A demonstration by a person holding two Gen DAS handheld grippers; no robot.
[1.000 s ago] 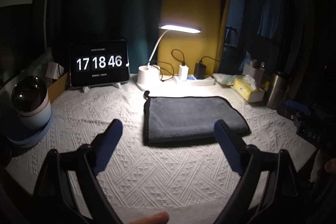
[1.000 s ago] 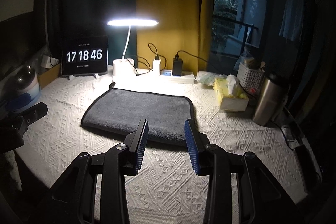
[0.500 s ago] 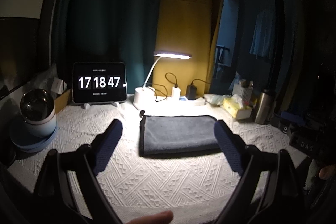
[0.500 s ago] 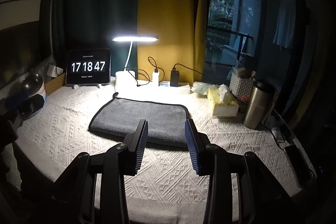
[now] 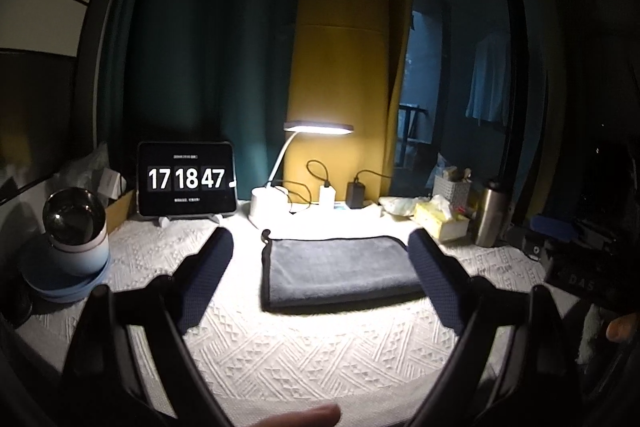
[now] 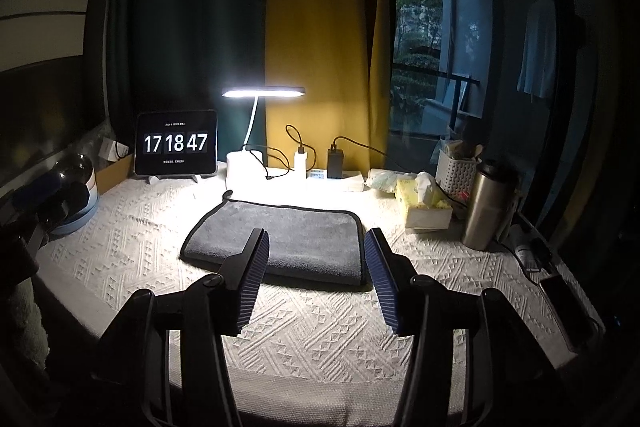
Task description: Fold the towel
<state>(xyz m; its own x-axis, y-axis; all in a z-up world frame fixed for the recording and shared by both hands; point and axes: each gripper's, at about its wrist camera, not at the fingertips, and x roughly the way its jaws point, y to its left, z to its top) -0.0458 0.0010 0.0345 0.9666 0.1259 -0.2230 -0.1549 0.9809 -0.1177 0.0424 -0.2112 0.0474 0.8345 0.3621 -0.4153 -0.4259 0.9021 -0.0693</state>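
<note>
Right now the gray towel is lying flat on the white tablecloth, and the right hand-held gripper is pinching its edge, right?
Not quite. The gray towel does lie flat on the white tablecloth, but the right hand-held gripper is not pinching it. The right wrist view shows its fingers spread open and holding nothing, hanging in front of the towel's near edge.

Your left tongs [image 5: 320,255] and right tongs [image 6: 316,259] were black frames with ribbed blue pads [image 6: 252,283]; a bare fingertip [image 5: 308,417] showed below.
</note>
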